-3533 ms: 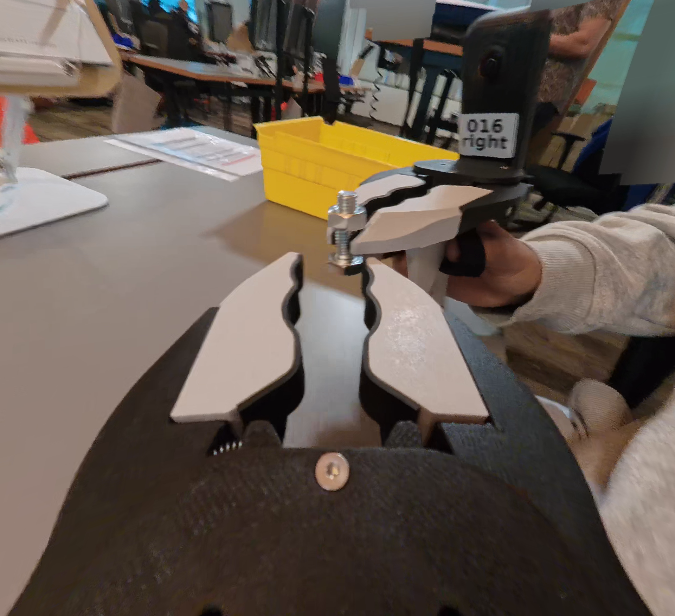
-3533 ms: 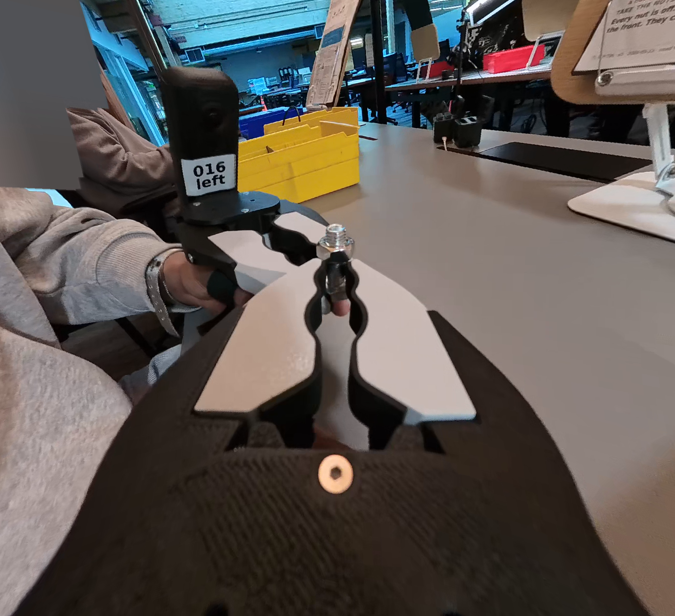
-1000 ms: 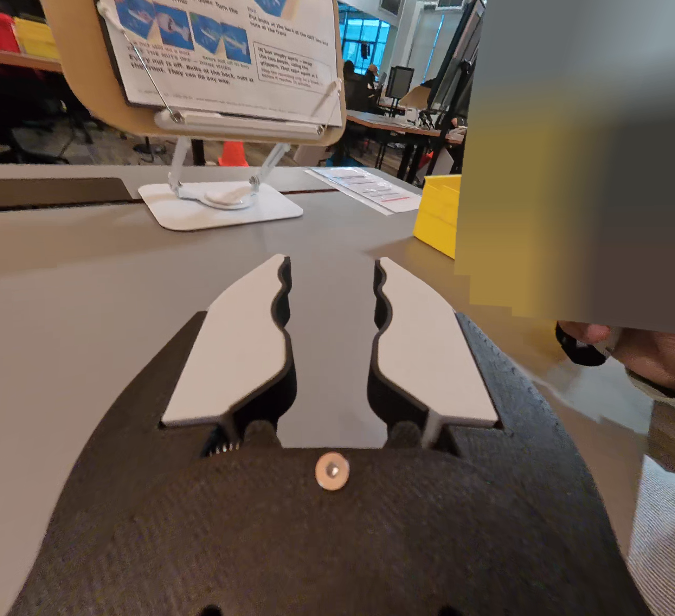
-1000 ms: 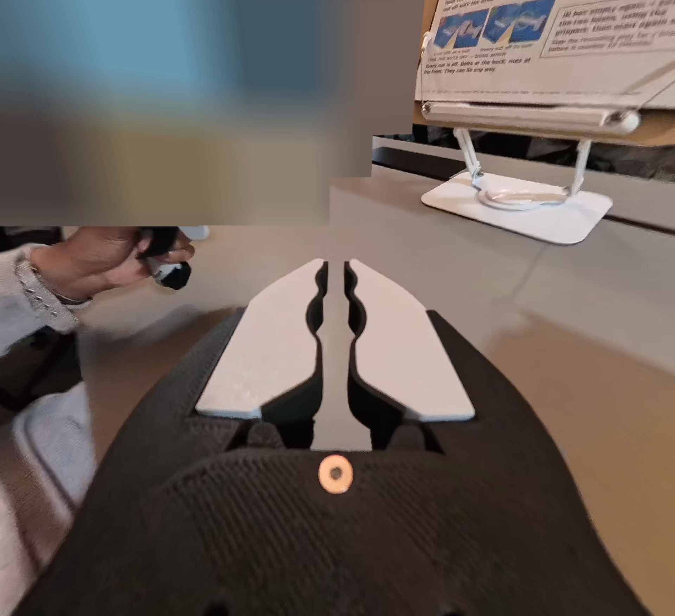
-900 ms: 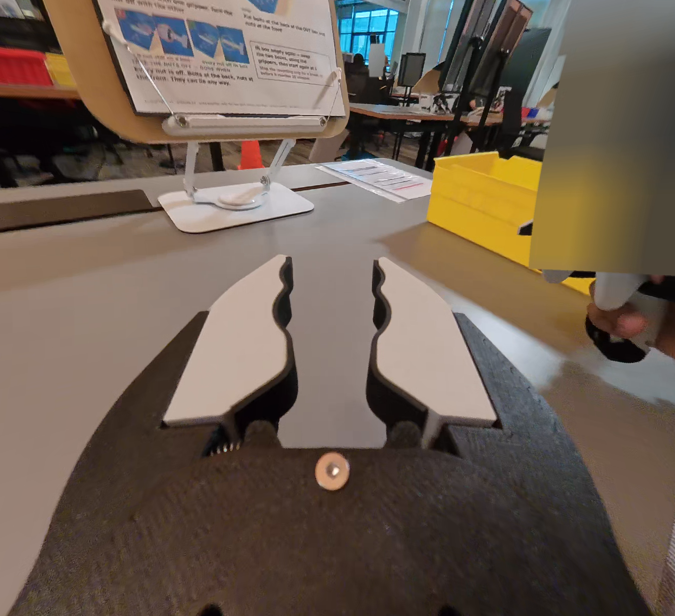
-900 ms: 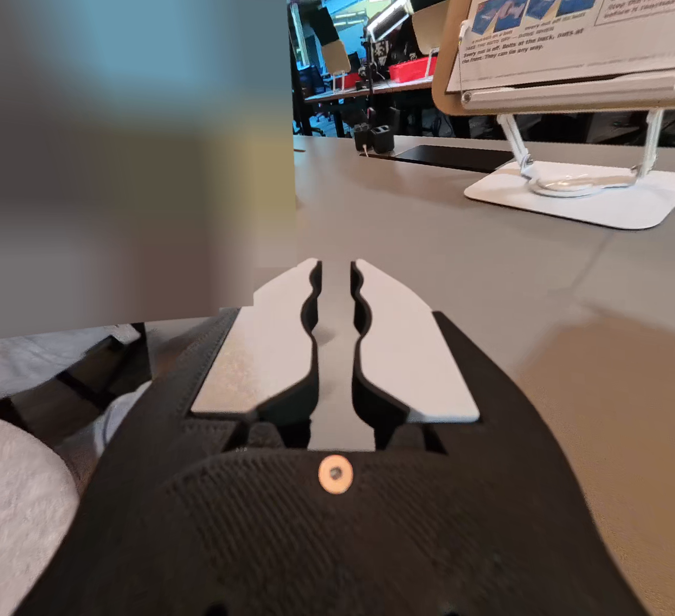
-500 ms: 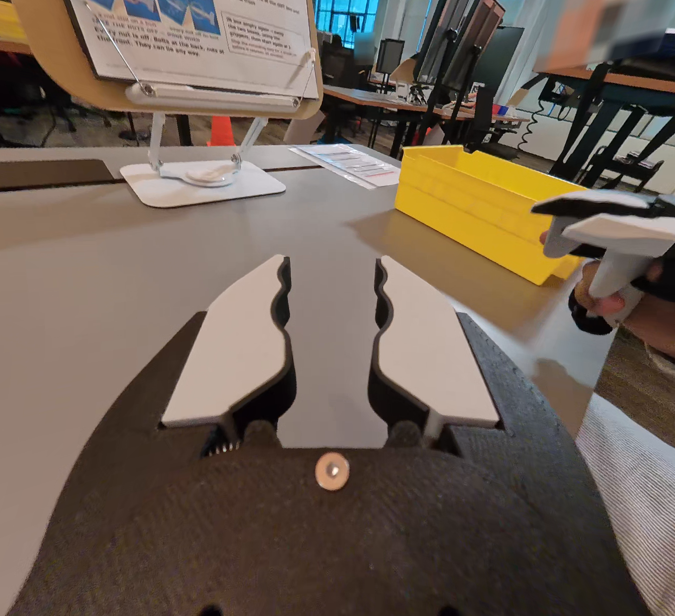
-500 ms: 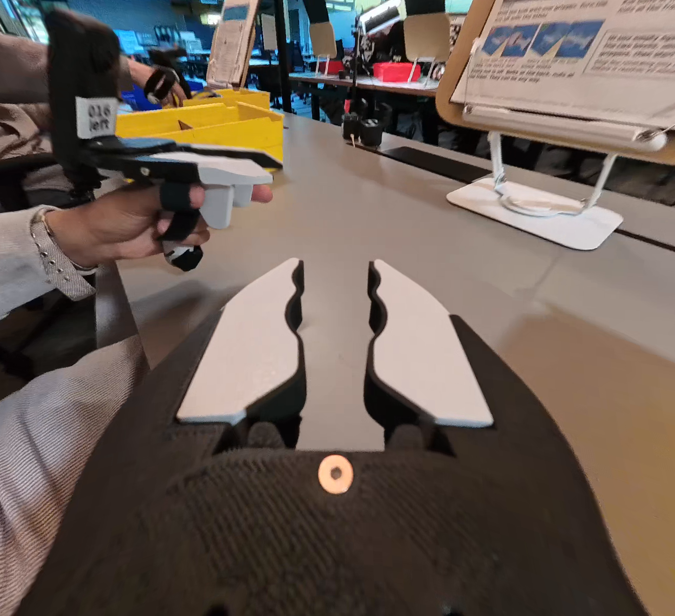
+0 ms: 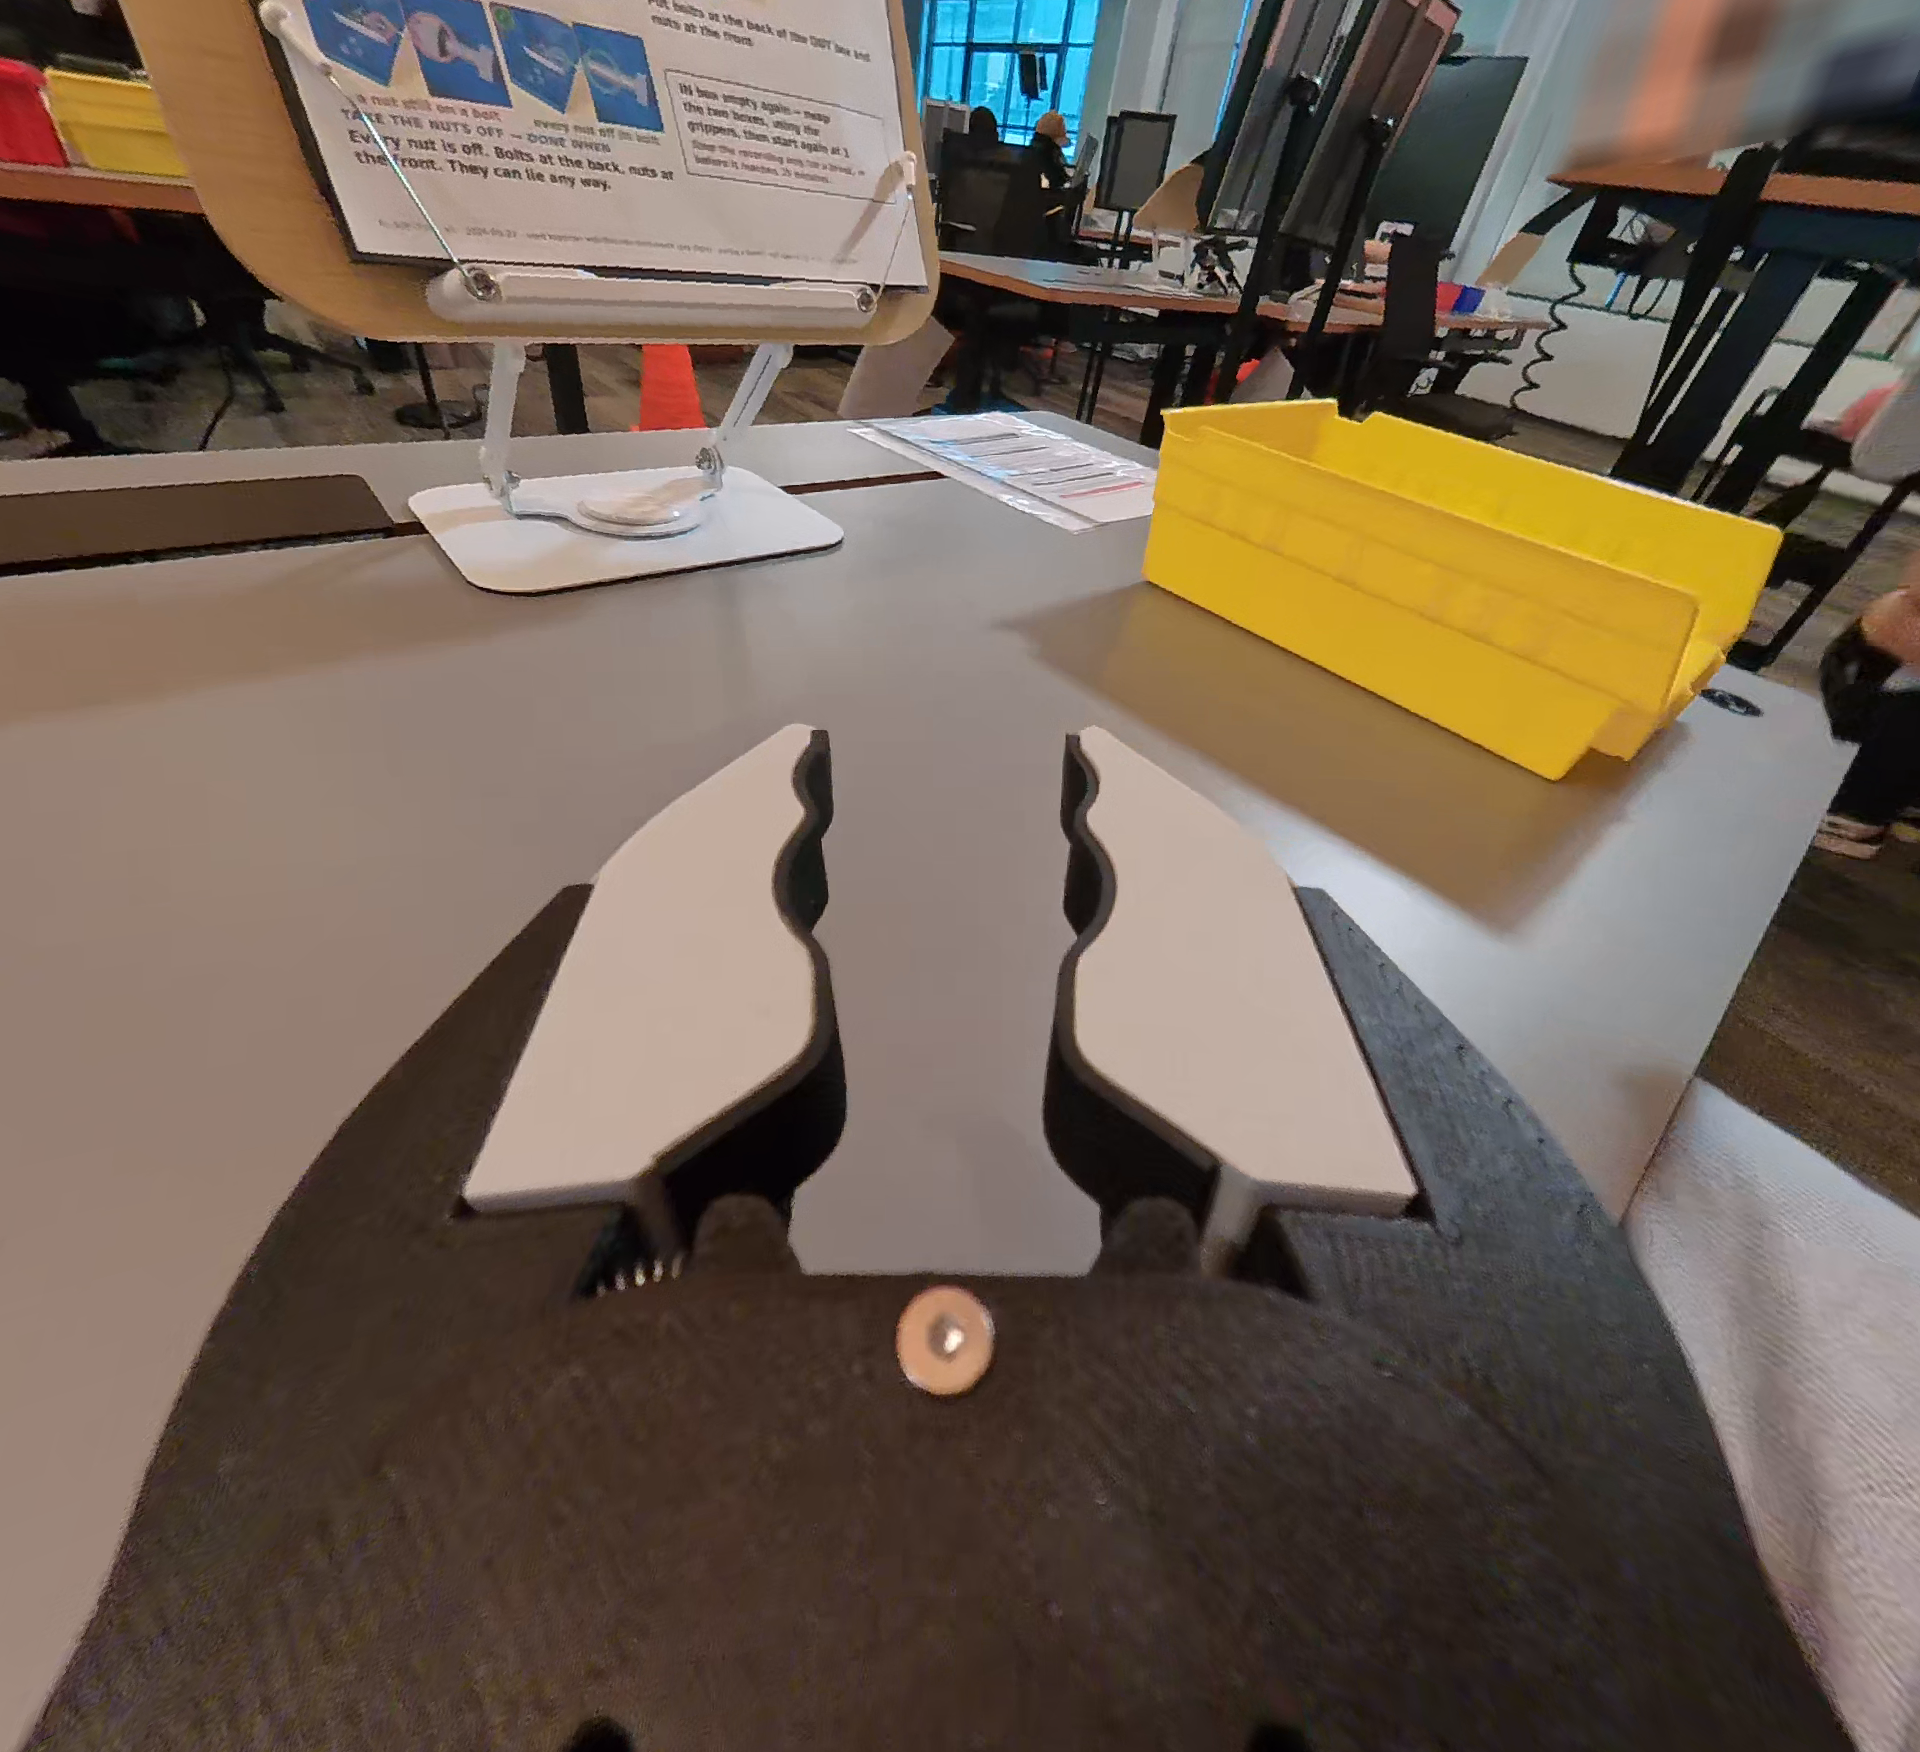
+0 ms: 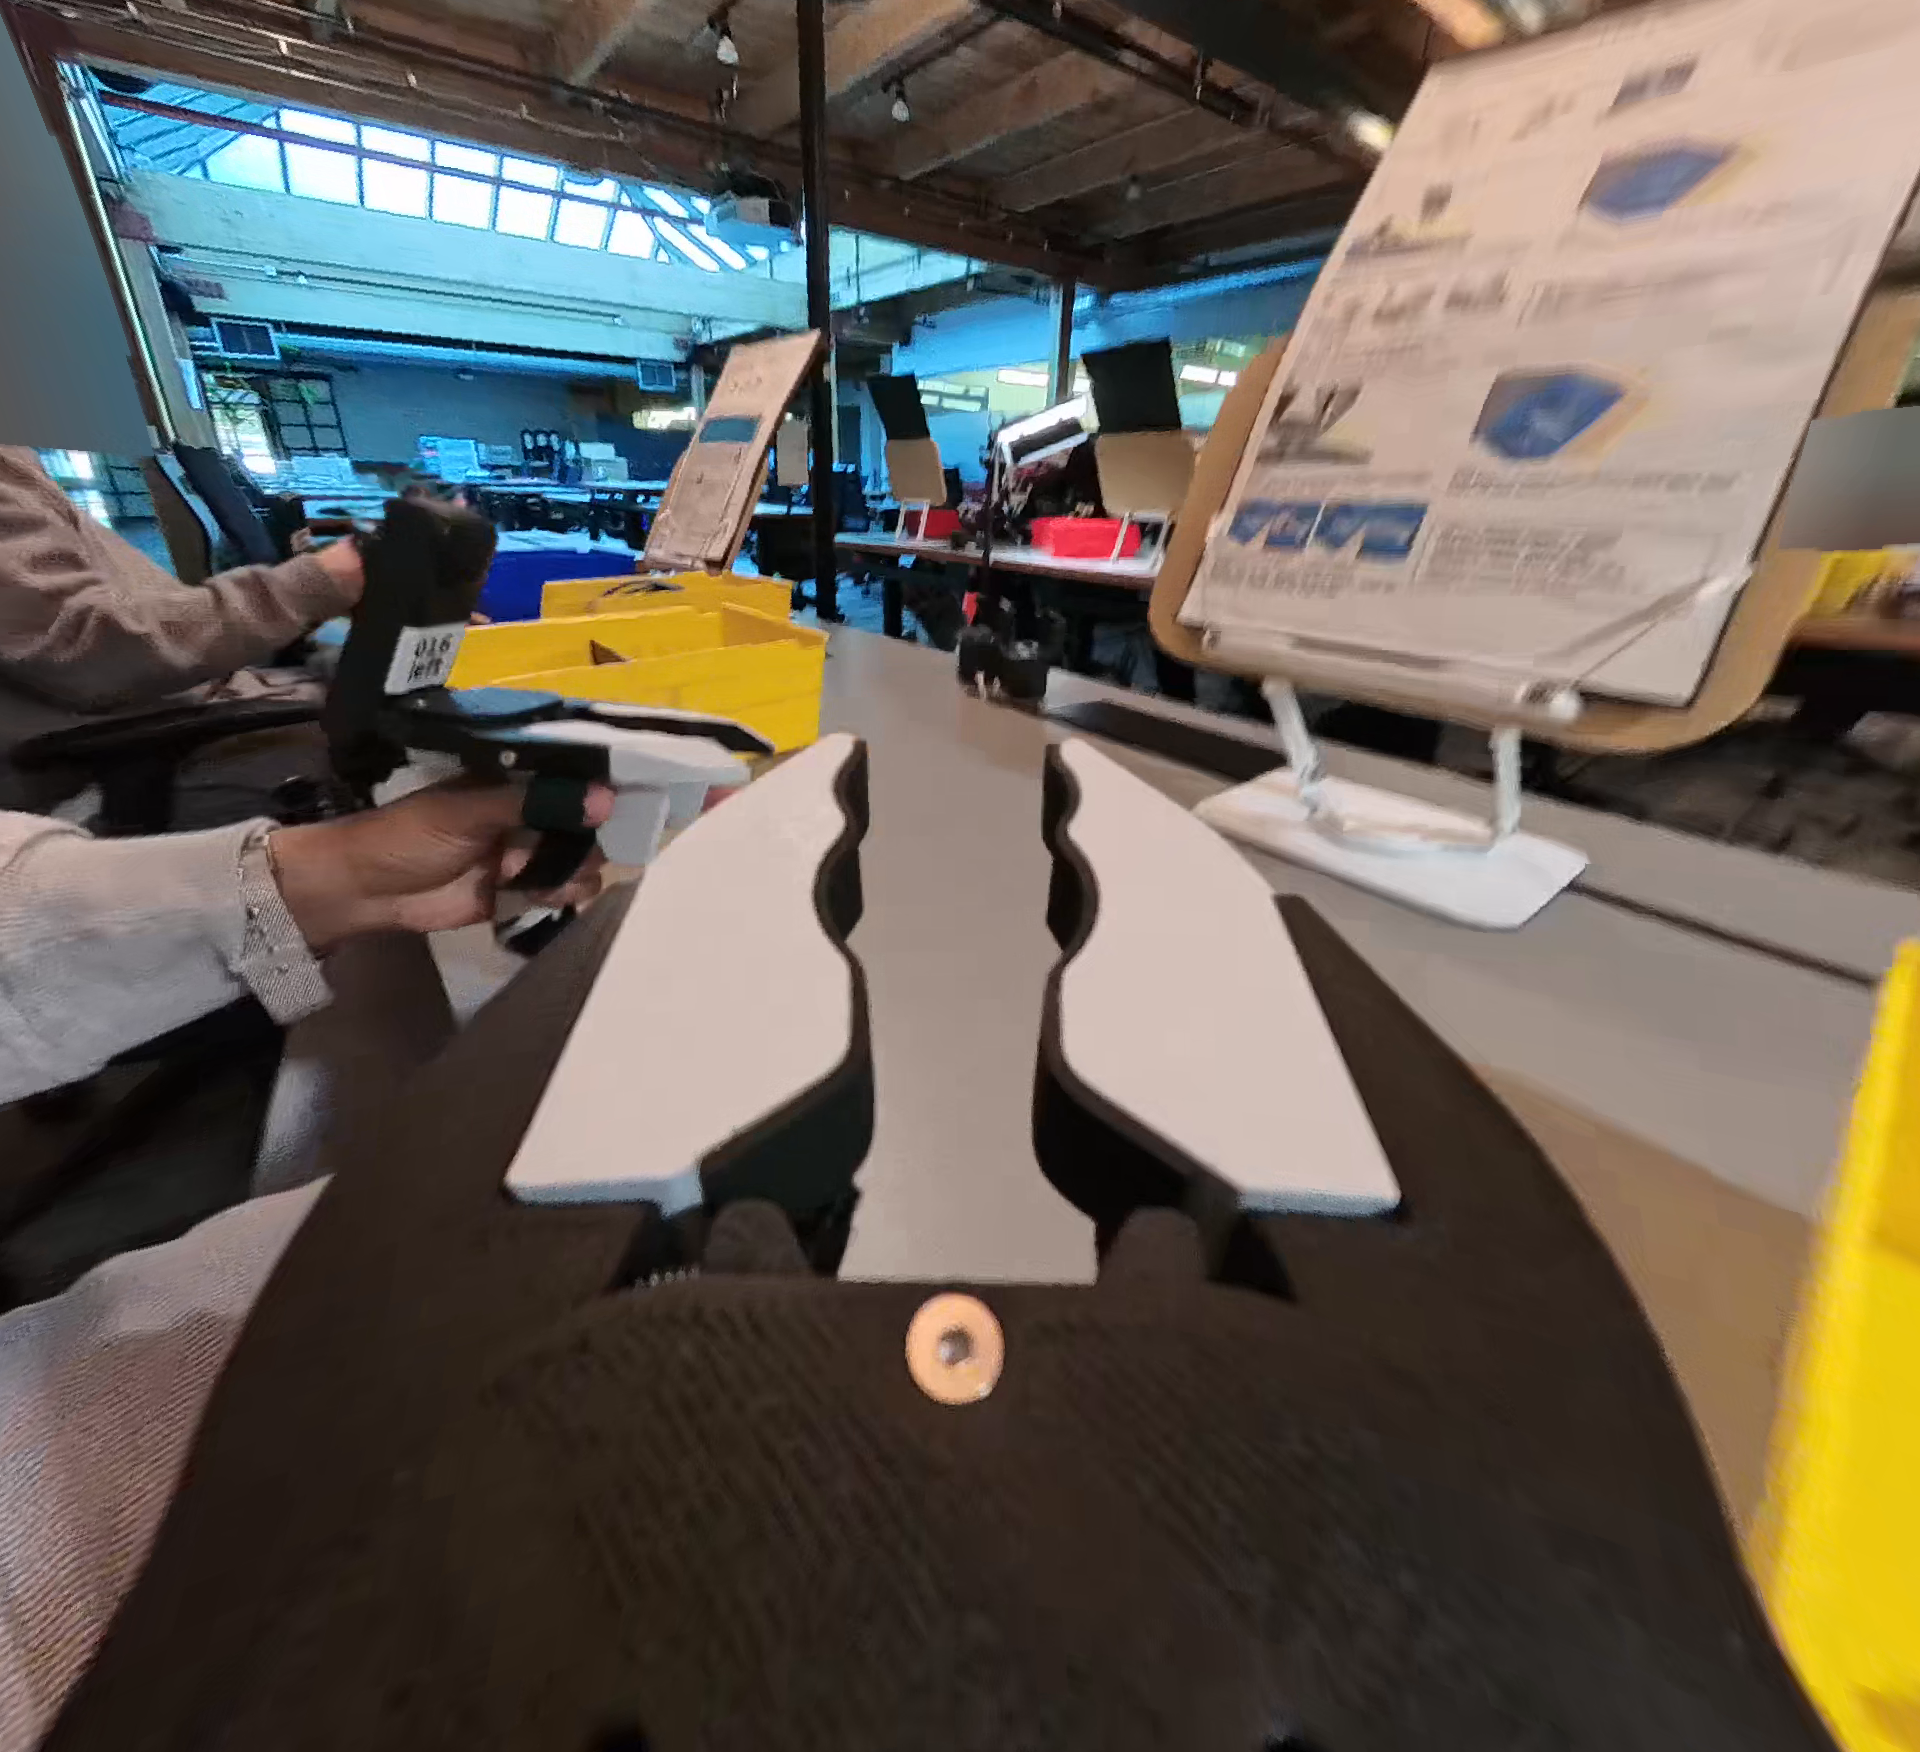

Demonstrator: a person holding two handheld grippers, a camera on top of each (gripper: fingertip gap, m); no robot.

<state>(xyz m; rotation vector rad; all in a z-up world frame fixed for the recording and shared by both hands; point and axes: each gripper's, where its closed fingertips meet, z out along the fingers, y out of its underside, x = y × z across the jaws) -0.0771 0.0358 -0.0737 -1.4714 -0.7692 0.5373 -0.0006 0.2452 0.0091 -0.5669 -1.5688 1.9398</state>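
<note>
My left gripper (image 9: 945, 746) is open and empty, level above the grey table (image 9: 312, 819) and pointing toward a document stand (image 9: 582, 92). A yellow bin (image 9: 1455, 601) sits on the table to its front right. My right gripper (image 10: 954, 752) is open and empty above the same table. In the right wrist view the left gripper (image 10: 748, 757) shows side-on at the left, held by a hand (image 10: 416, 855). The near edge of a yellow bin (image 10: 1860, 1390) is close at the right gripper's right. No bolt or nut is in view.
The stand's white base (image 9: 623, 539) rests at the table's back. A laminated sheet (image 9: 1018, 455) lies behind the bin. Another yellow bin (image 10: 665, 663) sits beyond the left gripper. The table's right edge (image 9: 1662, 1027) drops off to the floor. Other desks and seated people are behind. The left gripper's tips are roughly 25 cm from the right gripper's.
3.5 s ago my right gripper was shut on a bolt with a nut, beside the left fingers. Now both grippers are empty and apart; the right one has opened wider in the last second.
</note>
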